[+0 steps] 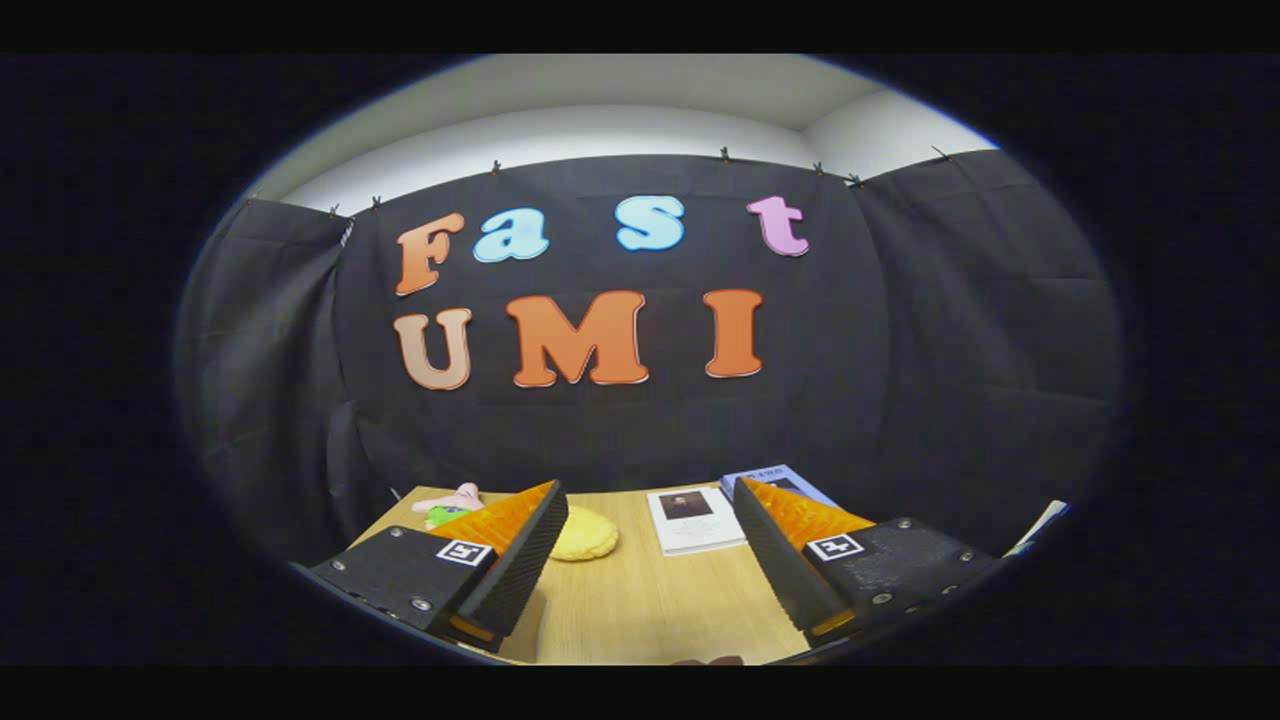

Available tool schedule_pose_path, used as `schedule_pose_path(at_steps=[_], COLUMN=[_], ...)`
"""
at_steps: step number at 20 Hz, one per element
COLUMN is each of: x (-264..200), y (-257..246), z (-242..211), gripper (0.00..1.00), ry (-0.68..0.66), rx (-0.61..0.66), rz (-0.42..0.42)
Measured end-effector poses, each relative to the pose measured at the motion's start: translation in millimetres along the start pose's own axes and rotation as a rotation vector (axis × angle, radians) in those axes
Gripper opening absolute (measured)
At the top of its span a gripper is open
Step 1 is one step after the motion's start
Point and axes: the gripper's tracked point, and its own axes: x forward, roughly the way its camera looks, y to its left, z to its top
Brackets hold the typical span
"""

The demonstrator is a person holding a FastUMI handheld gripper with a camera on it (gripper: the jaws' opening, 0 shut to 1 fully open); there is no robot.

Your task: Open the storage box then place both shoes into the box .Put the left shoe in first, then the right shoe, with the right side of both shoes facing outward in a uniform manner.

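Note:
My gripper (648,500) is held high and level, looking across the far part of a wooden table (640,600) toward the booth's cloth wall. Its two fingers (525,555) stand wide apart with nothing between them, so it is open. Between and below the fingers I see bare tabletop. At the very bottom, between the fingers, a small dark brownish shape (708,661) peeks in; I cannot tell what it is.
A yellow round soft thing (585,533) lies beyond the left finger. A pink and green plush toy (447,504) sits at the table's far left corner. A white book (694,519) and a blue book (780,479) lie near the far edge, by the right finger.

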Motion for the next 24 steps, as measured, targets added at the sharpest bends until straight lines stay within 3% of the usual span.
schedule_pose_path(at_steps=[12,19,24], x=[-46,-55,-53], y=[-79,-93,-87], z=[39,38,38], gripper=[0.98,0.98,0.99], ry=[-0.115,-0.119,-0.123], rx=[-0.024,-0.039,-0.043], rz=[-0.156,-0.203,-0.189])
